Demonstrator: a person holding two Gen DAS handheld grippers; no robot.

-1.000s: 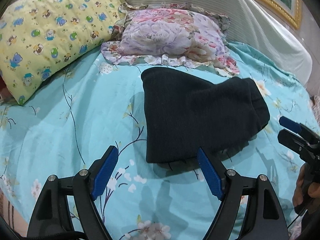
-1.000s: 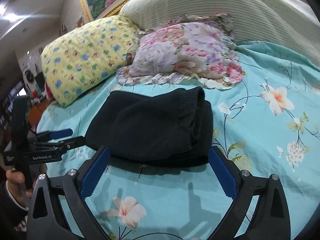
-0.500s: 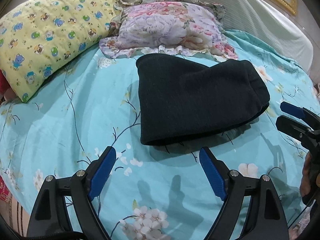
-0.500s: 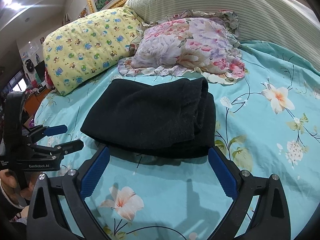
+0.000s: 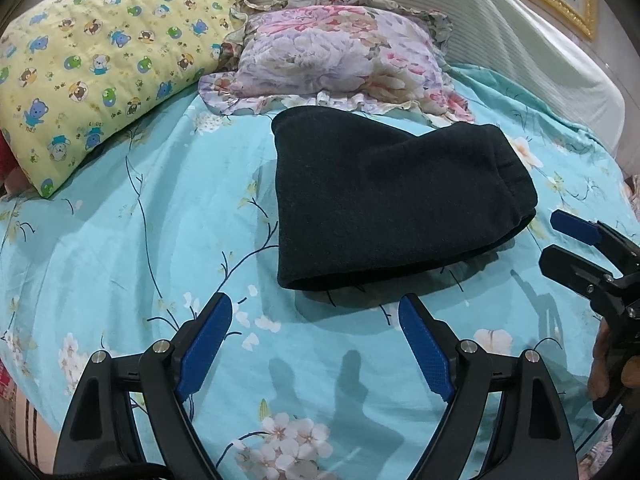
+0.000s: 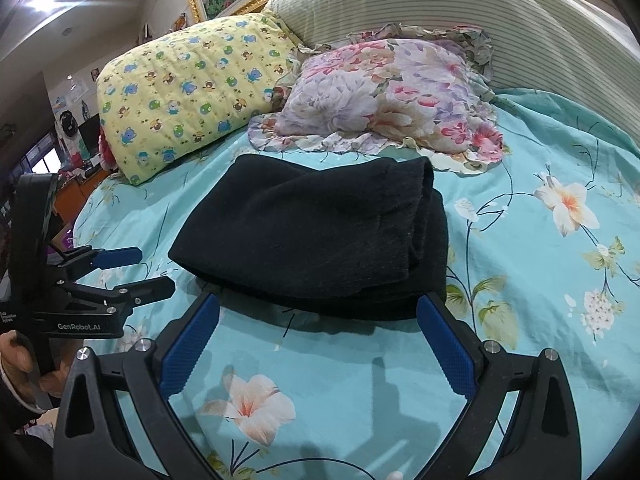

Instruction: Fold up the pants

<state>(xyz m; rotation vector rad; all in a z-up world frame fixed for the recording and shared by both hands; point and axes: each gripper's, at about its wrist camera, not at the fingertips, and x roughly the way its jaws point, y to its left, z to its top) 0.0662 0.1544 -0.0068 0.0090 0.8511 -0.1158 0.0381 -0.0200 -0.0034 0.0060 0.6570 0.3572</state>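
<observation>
Dark pants (image 5: 384, 204) lie folded into a compact bundle on the turquoise floral bedsheet (image 5: 140, 216); they also show in the right wrist view (image 6: 320, 236). My left gripper (image 5: 316, 316) is open and empty, hovering just short of the bundle's near edge. My right gripper (image 6: 320, 320) is open and empty, close to the bundle's near edge. Each gripper shows in the other's view: the right one at the right edge (image 5: 560, 240), the left one at the left edge (image 6: 144, 270).
A yellow cartoon-print pillow (image 5: 100, 64) and a floral frilled pillow (image 5: 340, 60) lie behind the pants. A striped padded headboard (image 6: 460, 8) stands at the back. The bed's edge is near the left (image 6: 80, 216).
Both grippers have drawn back a little from the folded pants, which now sit farther from the fingertips. The pants have not moved.
</observation>
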